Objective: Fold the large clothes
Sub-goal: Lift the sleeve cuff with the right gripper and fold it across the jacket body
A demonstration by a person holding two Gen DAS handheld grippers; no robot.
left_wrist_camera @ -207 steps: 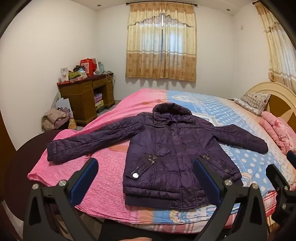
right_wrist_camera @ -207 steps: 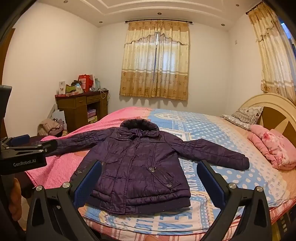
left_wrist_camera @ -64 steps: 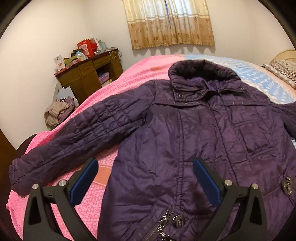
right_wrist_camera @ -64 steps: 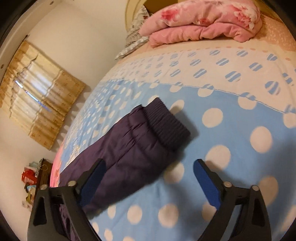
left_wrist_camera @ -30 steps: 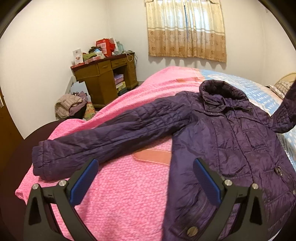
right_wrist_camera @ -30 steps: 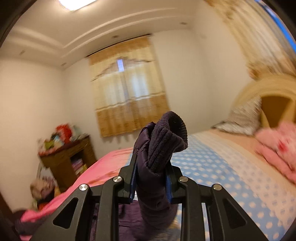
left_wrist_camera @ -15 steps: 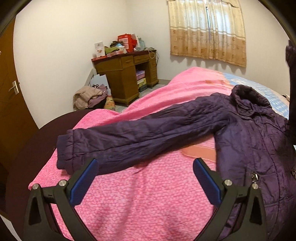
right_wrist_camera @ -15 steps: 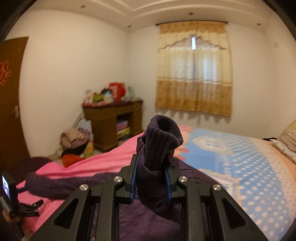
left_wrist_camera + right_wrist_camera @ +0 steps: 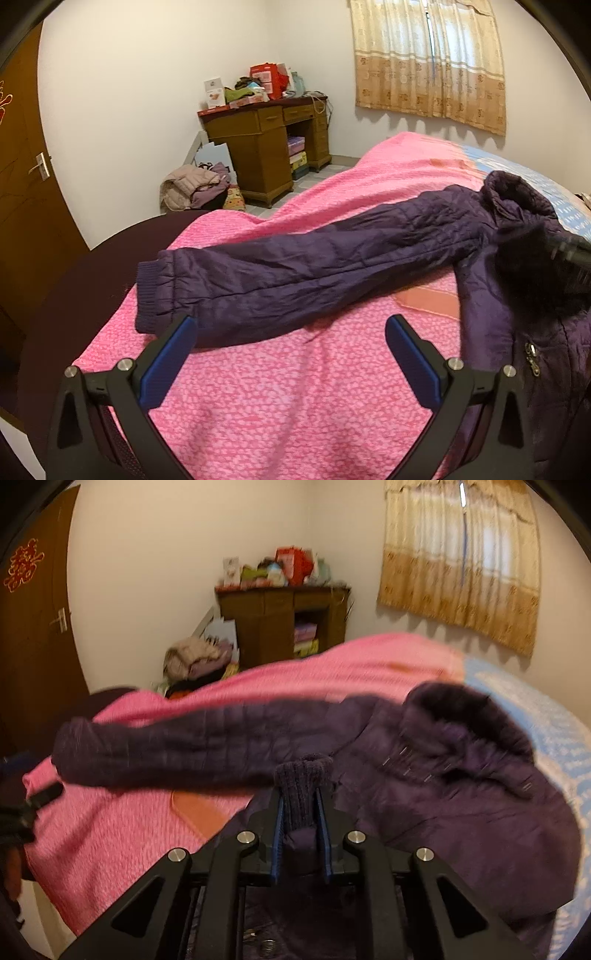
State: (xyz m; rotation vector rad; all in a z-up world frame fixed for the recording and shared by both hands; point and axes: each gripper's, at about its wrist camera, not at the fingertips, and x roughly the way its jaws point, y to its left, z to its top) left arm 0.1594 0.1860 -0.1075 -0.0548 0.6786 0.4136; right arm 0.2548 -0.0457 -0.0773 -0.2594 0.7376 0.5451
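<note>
A dark purple quilted jacket (image 9: 517, 288) lies face up on the bed. Its left sleeve (image 9: 295, 273) stretches out over the pink cover, ribbed cuff (image 9: 147, 299) near the bed's edge. My left gripper (image 9: 291, 354) is open and empty, hovering just short of that sleeve. My right gripper (image 9: 300, 812) is shut on the ribbed cuff of the right sleeve (image 9: 301, 782) and holds it low over the jacket's chest (image 9: 443, 812), below the collar (image 9: 461, 716). The right gripper's edge shows blurred at the right of the left wrist view.
The bed has a pink cover (image 9: 295, 406) on this side and a blue dotted sheet (image 9: 565, 746) beyond. A wooden desk (image 9: 266, 147) with boxes stands by the wall, a clothes pile (image 9: 195, 184) beside it. A brown door (image 9: 22, 184) is at left.
My right gripper closed on the right sleeve's cuff, lifted it and carried it across, now lowered over the jacket's chest. My left gripper swung left toward the left sleeve, still open.
</note>
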